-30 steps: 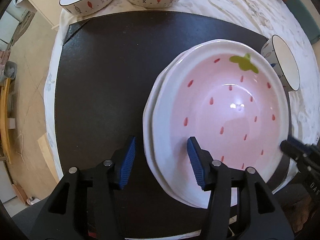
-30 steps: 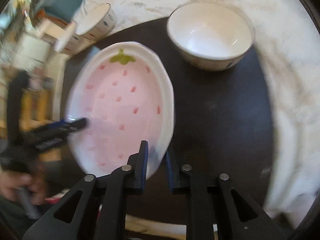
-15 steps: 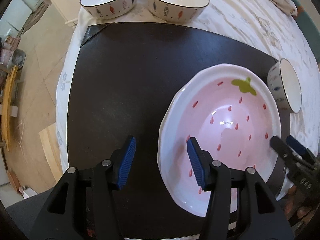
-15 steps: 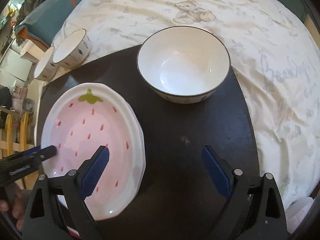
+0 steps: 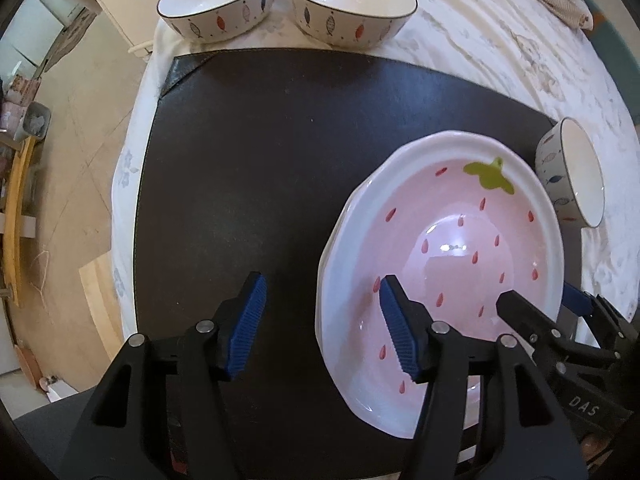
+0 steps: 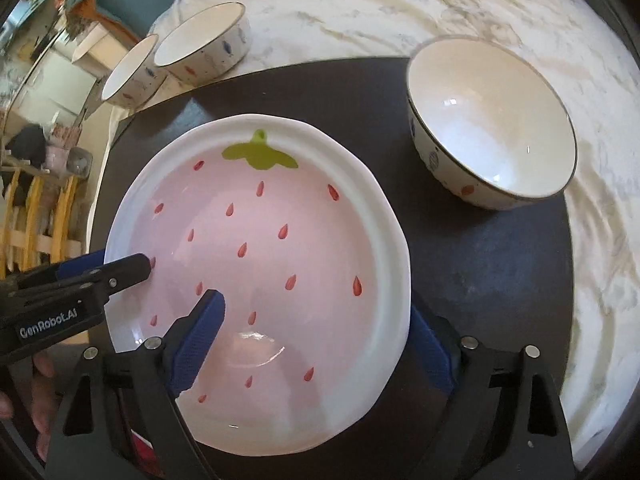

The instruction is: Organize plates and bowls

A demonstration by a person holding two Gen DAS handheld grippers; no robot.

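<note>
A pink strawberry plate [image 5: 460,240] [image 6: 280,240] lies on the black mat [image 5: 260,160]. The rim of a second plate [image 5: 325,252] peeks out under its left edge. My left gripper [image 5: 322,326] [image 6: 116,264] straddles the plate's left rim. Its jaws are opening, and neither pad presses the rim. My right gripper [image 6: 316,340] [image 5: 540,300] straddles the right rim with one finger over the pink well and the other outside. Its jaws are wide, closing a little, with gaps to the rim. A fish-pattern bowl [image 6: 492,128] [image 5: 576,176] stands beyond the plate.
Two more fish-pattern bowls [image 5: 218,4] [image 5: 352,4] stand side by side on the white cloth [image 6: 400,0] just past the mat's far edge. The table's edge and the floor [image 5: 72,160] lie to the left. A person's hand [image 6: 40,380] holds the left gripper.
My right gripper, shut on the plate's rim a second ago, let go, opened wide and now straddles that rim. The plate sank away from the left camera. The left jaws widened slightly.
</note>
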